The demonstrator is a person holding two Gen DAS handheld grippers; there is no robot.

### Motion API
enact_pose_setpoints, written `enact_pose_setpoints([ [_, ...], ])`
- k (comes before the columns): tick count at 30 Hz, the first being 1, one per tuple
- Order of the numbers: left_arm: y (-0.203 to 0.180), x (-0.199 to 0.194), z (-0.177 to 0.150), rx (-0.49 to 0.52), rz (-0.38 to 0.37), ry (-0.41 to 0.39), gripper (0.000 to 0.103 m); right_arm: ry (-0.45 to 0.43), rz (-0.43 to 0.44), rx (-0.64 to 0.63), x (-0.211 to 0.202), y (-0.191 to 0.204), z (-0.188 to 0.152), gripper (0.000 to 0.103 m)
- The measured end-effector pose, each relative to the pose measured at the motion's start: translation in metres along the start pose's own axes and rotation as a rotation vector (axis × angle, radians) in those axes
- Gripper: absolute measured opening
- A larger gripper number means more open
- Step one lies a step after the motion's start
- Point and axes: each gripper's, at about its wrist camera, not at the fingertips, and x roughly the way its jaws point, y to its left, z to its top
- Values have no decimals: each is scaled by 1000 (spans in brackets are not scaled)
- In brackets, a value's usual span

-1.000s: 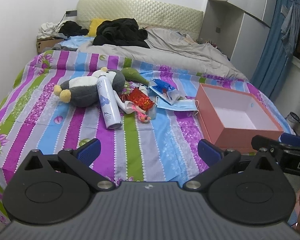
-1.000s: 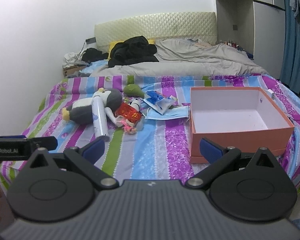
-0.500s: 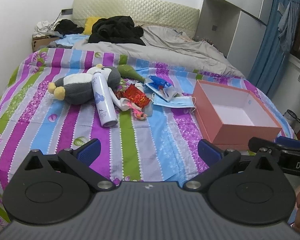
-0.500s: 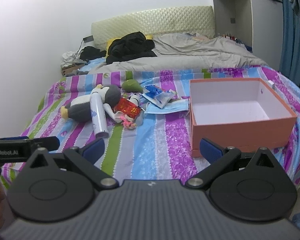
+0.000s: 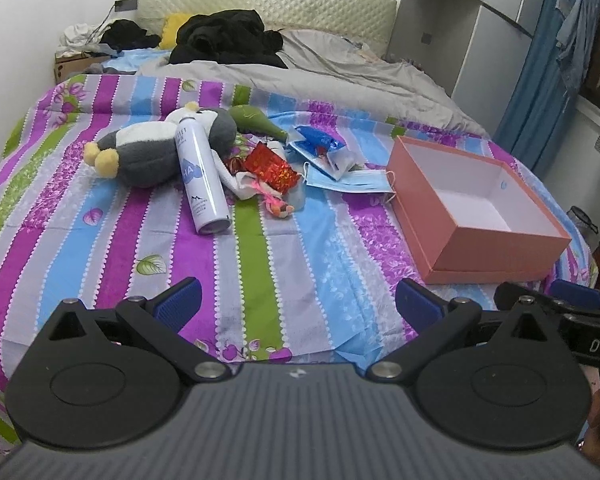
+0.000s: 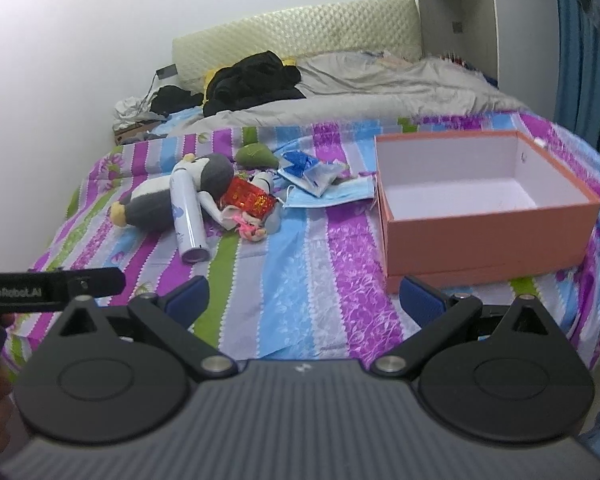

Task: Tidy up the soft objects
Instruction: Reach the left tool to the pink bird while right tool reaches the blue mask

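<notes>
A grey and white plush penguin [image 5: 156, 152] [image 6: 160, 204] lies on the striped bedspread [image 5: 260, 248], with a white spray can [image 5: 202, 178] [image 6: 188, 216] resting against it. Beside them sit a green soft toy [image 5: 254, 118] [image 6: 256, 155], a shiny red packet [image 5: 270, 168] [image 6: 248, 198], a small pink toy [image 5: 278, 204], a blue wrapper [image 5: 318, 146] and a blue face mask [image 5: 352, 180] [image 6: 328, 196]. An empty pink box [image 5: 496, 256] [image 6: 488, 240] stands to the right. My left gripper [image 5: 298, 306] and right gripper [image 6: 304, 300] hover open near the bed's foot, well short of the pile.
A rumpled grey duvet [image 5: 340, 76] and black clothes [image 5: 224, 38] cover the bed's far half below a padded headboard [image 5: 260, 4]. A cardboard box [image 5: 74, 64] sits at the far left. Wardrobes [image 5: 472, 28] and a blue curtain [image 5: 540, 80] line the right side.
Both grippers have moved forward and a little higher over the bed's foot, so the pile and the box look nearer. Both stay open and nothing on the bed has moved.
</notes>
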Motion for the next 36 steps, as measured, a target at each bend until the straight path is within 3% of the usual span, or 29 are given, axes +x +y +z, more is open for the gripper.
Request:
enact_pose_setpoints([
  [12,6,42,7,-5,18,20,103,53,-5,24,44,-8,0,103],
  [17,9,75,14,-3,35,42,103,55,-31,18,66,-12,3,103],
  [28,23,150,33,-51,9,92,103,62,14,111,123,-20,15,101],
  [36,28,207,50,-72,-29,87,103,72,42,152,177,-15,32,90],
])
